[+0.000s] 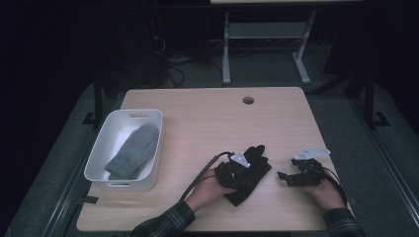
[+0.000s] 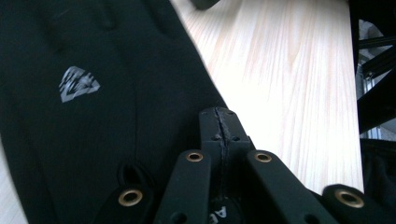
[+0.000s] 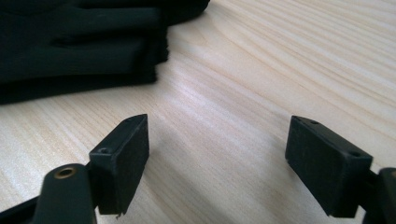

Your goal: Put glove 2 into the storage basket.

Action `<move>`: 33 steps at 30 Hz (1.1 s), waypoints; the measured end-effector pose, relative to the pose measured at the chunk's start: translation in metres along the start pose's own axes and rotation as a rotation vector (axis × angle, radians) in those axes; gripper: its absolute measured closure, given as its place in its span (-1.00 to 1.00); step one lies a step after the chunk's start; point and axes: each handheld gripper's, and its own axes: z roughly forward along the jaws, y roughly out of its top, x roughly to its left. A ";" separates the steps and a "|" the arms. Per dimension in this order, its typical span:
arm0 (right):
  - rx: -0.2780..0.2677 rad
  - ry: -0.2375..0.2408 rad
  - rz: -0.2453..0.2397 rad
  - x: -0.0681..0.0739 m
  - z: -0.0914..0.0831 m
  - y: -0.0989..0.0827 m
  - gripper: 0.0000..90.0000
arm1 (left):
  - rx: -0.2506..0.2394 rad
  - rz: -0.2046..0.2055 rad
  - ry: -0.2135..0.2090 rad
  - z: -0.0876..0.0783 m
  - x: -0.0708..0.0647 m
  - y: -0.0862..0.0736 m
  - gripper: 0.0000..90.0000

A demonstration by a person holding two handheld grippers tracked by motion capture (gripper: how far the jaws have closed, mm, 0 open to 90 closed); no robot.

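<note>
One black glove (image 1: 252,170), one grey mitten (image 1: 133,150), one white bin (image 1: 101,148), two grippers on one table (image 1: 197,113).

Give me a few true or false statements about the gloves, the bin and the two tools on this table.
1. A grey mitten lies in the white bin. True.
2. The right tool is shut on the black glove. False: its jaws stand open over bare table, nothing between them.
3. The left tool has its jaws shut together, at the glove's edge. True.
4. The black glove is in the bin. False: it lies on the table.
</note>
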 end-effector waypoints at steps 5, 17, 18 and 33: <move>-0.006 -0.001 -0.005 0.001 0.001 0.000 -0.57 | 0.016 -0.005 0.036 -0.017 0.006 -0.013 0.98; -0.041 0.008 -0.013 0.003 0.004 -0.004 -0.72 | -0.027 0.016 0.092 -0.045 0.010 -0.016 0.75; -0.044 0.009 -0.014 0.003 0.004 -0.004 -0.72 | -0.042 0.023 0.096 -0.047 0.010 -0.014 0.68; -0.044 0.009 -0.012 0.003 0.004 -0.004 -0.72 | -0.049 0.121 0.146 -0.035 0.032 0.004 -0.44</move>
